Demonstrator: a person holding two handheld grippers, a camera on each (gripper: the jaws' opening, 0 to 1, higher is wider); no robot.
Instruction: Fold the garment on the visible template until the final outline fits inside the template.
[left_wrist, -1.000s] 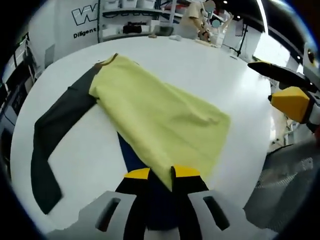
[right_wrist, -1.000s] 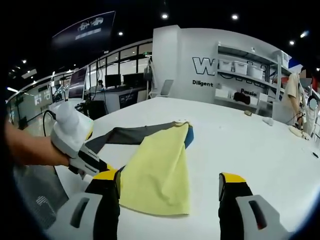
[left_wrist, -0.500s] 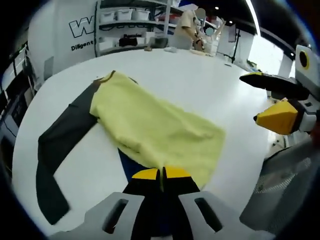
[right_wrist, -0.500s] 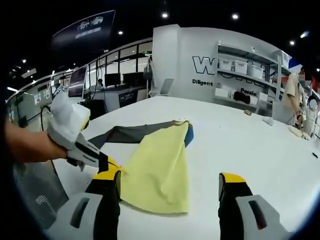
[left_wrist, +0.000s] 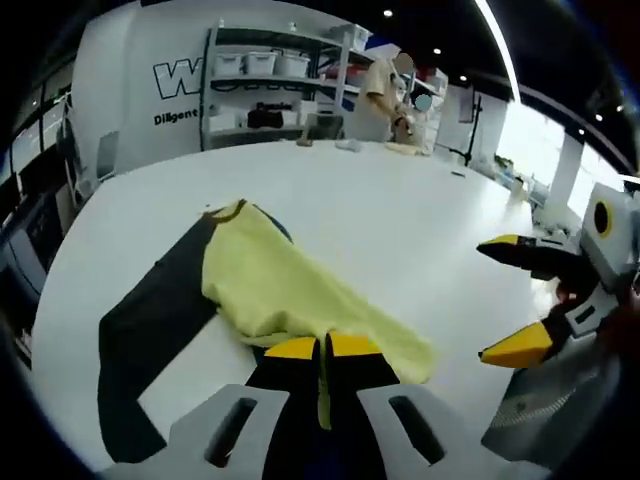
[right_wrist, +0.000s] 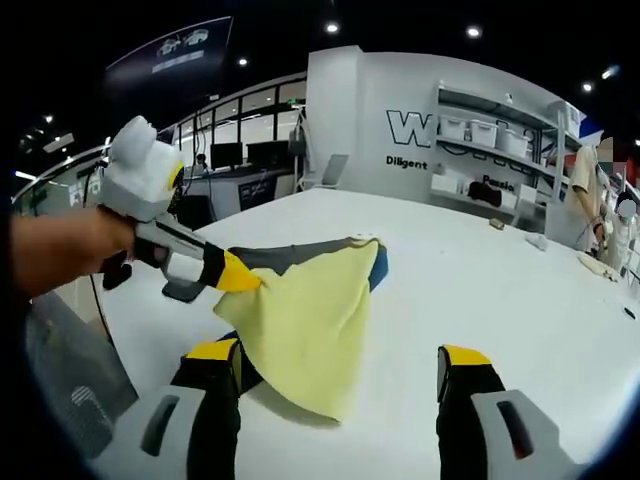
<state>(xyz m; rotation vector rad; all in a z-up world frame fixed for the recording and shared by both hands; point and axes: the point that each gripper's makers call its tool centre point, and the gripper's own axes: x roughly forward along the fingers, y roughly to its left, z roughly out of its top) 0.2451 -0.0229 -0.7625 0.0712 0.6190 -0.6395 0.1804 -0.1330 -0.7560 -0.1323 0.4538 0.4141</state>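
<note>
My left gripper (left_wrist: 322, 349) clamps the yellow garment (left_wrist: 290, 290) edge at 6 o'clock; my right gripper (right_wrist: 338, 365) gapes wide above the white table (right_wrist: 480, 290).

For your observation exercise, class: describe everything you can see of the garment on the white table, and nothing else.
The garment is a soft, thin-looking cloth top with a pale yellow body, a long dark grey sleeve and a blue inner layer at the neck. It lies partly on the white table, creased, sleeve stretched flat. The left gripper is shut on one yellow corner and holds it raised above the table. The right gripper is open and apart from it.
</note>
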